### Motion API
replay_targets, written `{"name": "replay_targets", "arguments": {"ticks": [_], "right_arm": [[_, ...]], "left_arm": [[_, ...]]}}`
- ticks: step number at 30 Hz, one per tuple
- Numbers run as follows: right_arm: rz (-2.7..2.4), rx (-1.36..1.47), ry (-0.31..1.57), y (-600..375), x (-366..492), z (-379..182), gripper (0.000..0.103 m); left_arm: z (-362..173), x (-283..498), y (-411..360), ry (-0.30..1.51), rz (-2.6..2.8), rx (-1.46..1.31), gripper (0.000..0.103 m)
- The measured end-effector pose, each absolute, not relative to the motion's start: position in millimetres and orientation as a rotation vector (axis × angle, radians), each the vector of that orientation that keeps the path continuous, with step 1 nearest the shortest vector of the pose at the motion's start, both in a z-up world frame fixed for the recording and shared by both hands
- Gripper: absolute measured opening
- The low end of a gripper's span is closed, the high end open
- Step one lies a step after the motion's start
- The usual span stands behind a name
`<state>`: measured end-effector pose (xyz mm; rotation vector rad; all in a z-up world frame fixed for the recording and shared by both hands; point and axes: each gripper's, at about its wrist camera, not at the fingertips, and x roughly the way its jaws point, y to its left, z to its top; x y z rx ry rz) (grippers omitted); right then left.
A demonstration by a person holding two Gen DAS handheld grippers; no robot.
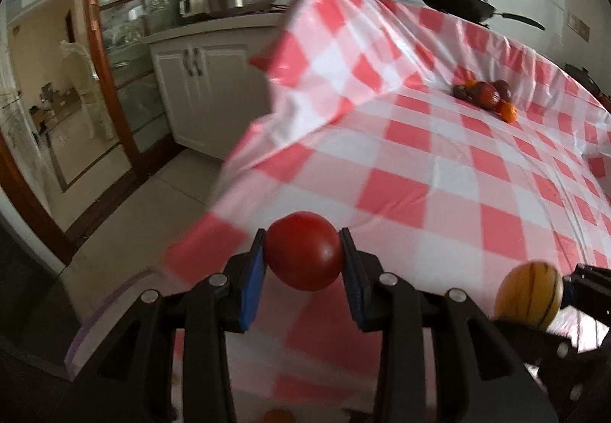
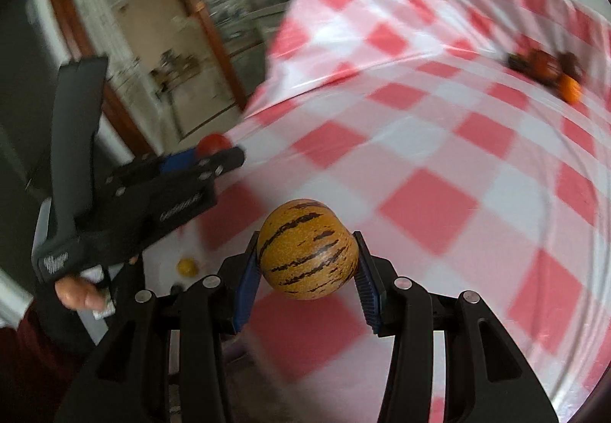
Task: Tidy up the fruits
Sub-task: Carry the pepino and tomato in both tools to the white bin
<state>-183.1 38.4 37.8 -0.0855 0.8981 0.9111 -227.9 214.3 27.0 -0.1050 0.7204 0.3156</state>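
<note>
Both grippers loaded above the checked cloth!

The left gripper pinches a red tomato between its blue pads, and the right gripper clamps a striped yellow melon, both held over the near part of the red-and-white tablecloth. Far right on it sits a cluster of fruit, dark red and orange, though blur hides exactly what kinds.

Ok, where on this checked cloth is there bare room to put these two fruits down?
The wide checked tablecloth between both grippers and the far fruit pile is bare. It is crowded only at that pile, near the raised fold. A small yellow fruit lies by the near edge.
</note>
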Motion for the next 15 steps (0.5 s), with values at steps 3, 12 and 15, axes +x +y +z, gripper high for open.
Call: {"name": "replay_targets", "arguments": {"ticks": [3, 12, 15], "right_arm": [[1.007, -0.121, 0.903, 60, -201, 39, 0.046], [1.207, -0.419, 0.92, 135, -265, 13, 0.046], [1.242, -0.513, 0.954, 159, -276, -5, 0.046]], "left_arm": [[32, -251, 233, 0.689, 0.372, -0.108, 0.037], [12, -314, 310, 0.705, 0.576, -0.178, 0.037], [-8, -326, 330, 0.754, 0.622, -0.204, 0.037]]}}
